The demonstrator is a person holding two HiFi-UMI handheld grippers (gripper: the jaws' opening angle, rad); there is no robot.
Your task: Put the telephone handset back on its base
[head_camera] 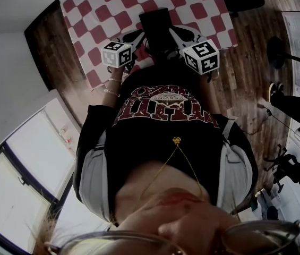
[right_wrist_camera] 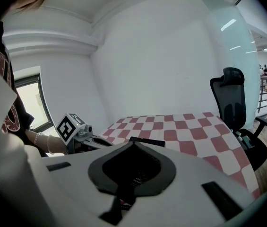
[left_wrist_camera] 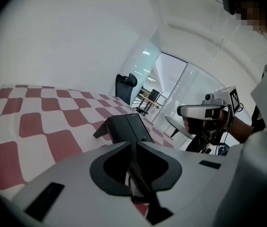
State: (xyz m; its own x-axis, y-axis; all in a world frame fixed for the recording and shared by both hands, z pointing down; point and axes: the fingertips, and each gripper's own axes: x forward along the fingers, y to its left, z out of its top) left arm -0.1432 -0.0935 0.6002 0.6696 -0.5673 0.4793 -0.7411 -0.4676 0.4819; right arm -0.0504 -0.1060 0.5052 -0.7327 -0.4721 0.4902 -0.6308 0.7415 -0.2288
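Head view: left gripper [head_camera: 134,39] and right gripper [head_camera: 184,36] sit either side of the black telephone [head_camera: 155,21] on the checked tablecloth [head_camera: 102,9].
Left gripper view: the jaws meet tip to tip with nothing seen pinched between them, and the telephone sits on the cloth just beyond. Right gripper view: jaws together too, and empty, with only a dark sliver of the telephone showing over their tips. Handset and base can't be told apart from here.
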